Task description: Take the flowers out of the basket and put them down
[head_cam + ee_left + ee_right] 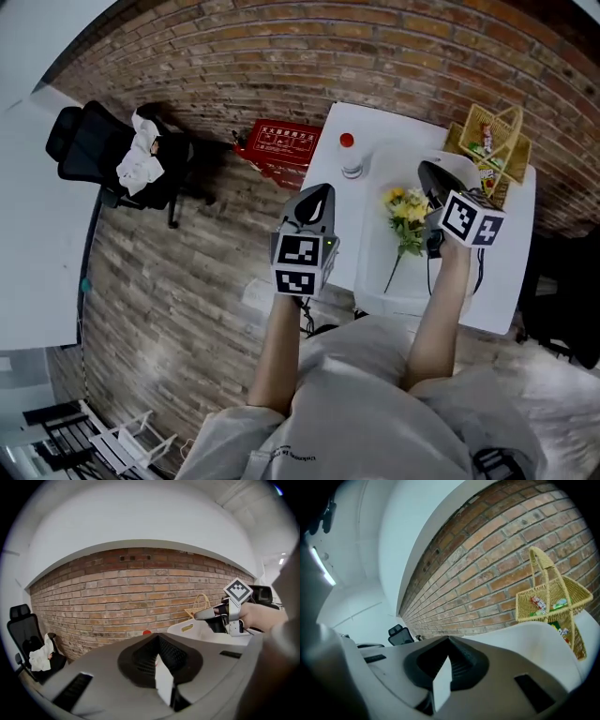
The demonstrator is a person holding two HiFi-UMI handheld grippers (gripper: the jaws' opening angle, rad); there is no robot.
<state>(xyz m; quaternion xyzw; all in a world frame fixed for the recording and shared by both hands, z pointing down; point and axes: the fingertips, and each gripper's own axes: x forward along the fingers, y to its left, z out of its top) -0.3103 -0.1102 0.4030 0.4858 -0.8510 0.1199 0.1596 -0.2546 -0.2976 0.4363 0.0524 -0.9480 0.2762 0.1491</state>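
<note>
While flowers (405, 212) lie near wicker basket (489, 141), L gripper (157, 639), R gripper (449, 641) fingers press together.

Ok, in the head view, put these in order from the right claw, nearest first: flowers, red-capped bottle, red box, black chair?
1. Flowers, just left of the right claw.
2. Red-capped bottle, further left on the table.
3. Red box, left of the table.
4. Black chair, far left.

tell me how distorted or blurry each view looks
head view: fisheye bows the brick wall into an arc, even light, flowers sharp; left gripper view: black vignette, wall curved, near foreground soft; right gripper view: horizon tilted, basket crisp
</note>
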